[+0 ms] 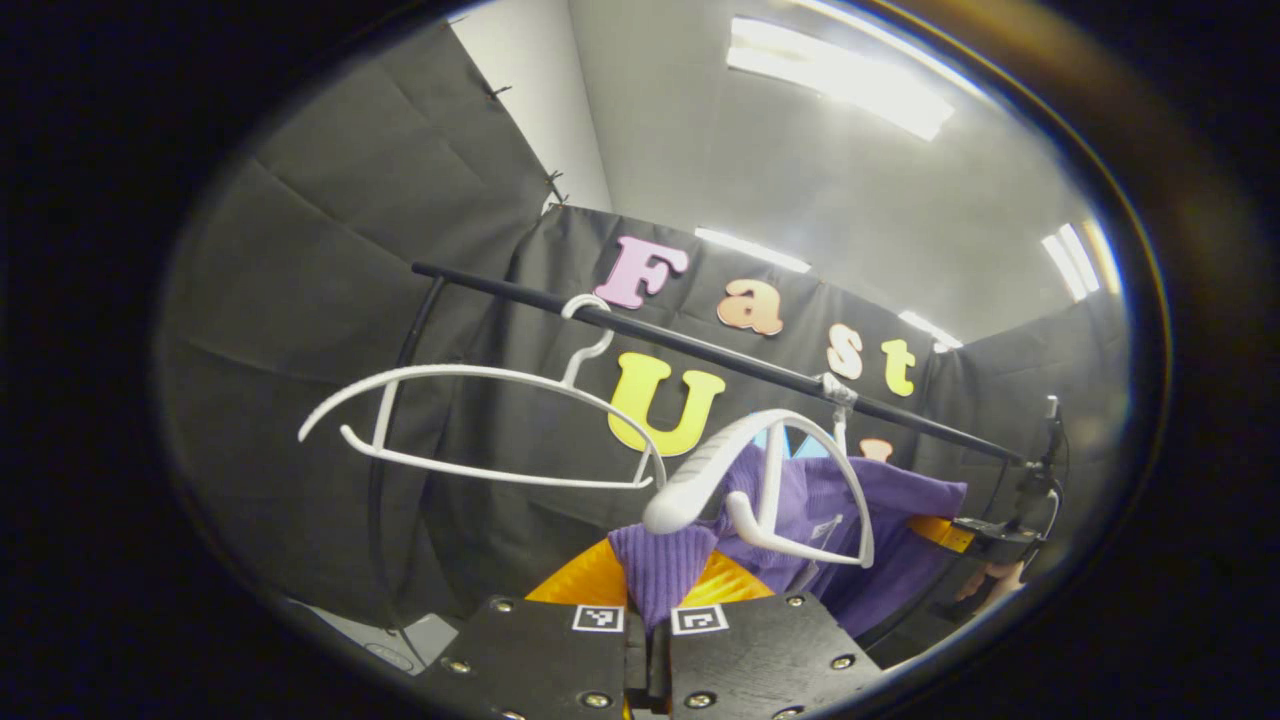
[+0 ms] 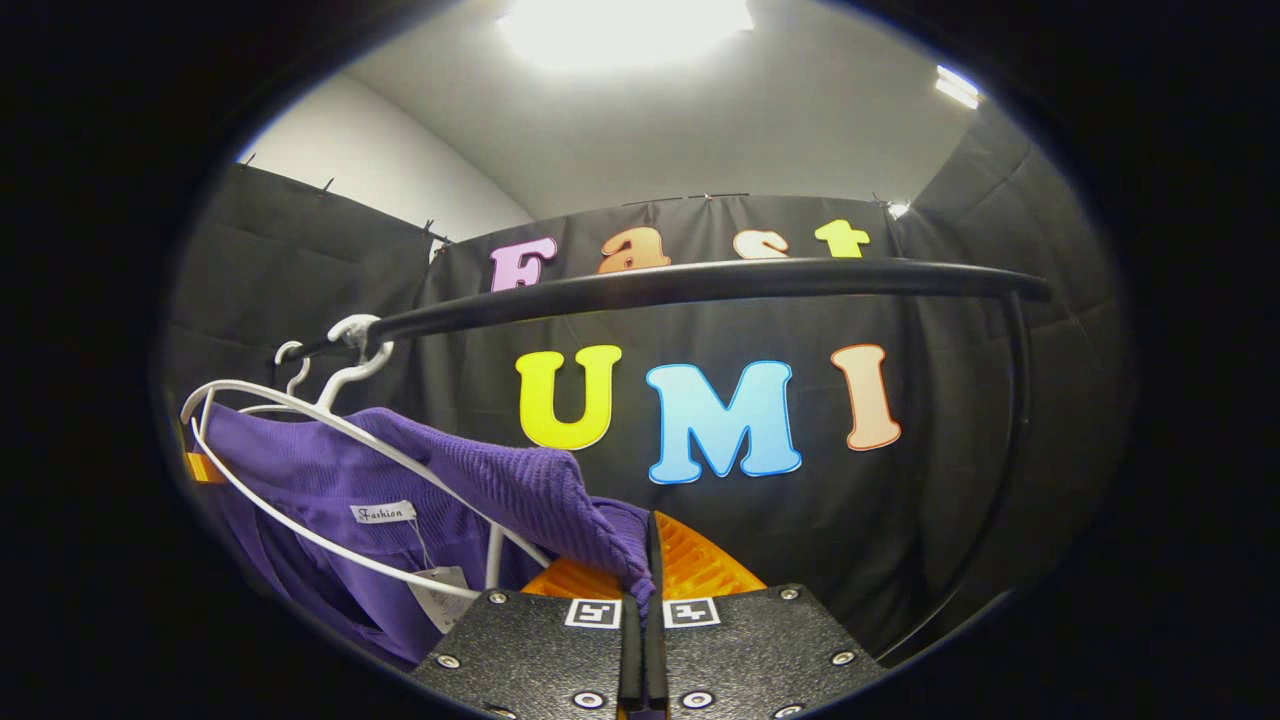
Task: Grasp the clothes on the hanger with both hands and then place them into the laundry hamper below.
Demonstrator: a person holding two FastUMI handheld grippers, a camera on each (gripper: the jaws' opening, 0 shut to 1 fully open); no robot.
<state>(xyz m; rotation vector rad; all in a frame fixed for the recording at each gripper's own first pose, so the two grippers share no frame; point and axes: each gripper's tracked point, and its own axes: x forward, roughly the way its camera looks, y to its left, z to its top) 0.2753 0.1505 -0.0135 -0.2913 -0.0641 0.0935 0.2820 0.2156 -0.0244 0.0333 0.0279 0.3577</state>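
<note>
Here, at the bottom centre of the left gripper view, the left gripper [image 1: 648, 610] is pinching a purple sweater [image 1: 840, 500] by one ribbed edge, fingers closed on the cloth. The sweater is draping off a white hanger [image 1: 770, 480] hooked on the black rail [image 1: 700, 350]; an empty white hanger [image 1: 480, 420] is hanging at centre left. Far right, the other gripper is gripping the garment's opposite side. In the right gripper view, the right gripper [image 2: 648, 590] is likewise clamping the purple knit at bottom centre.
</note>
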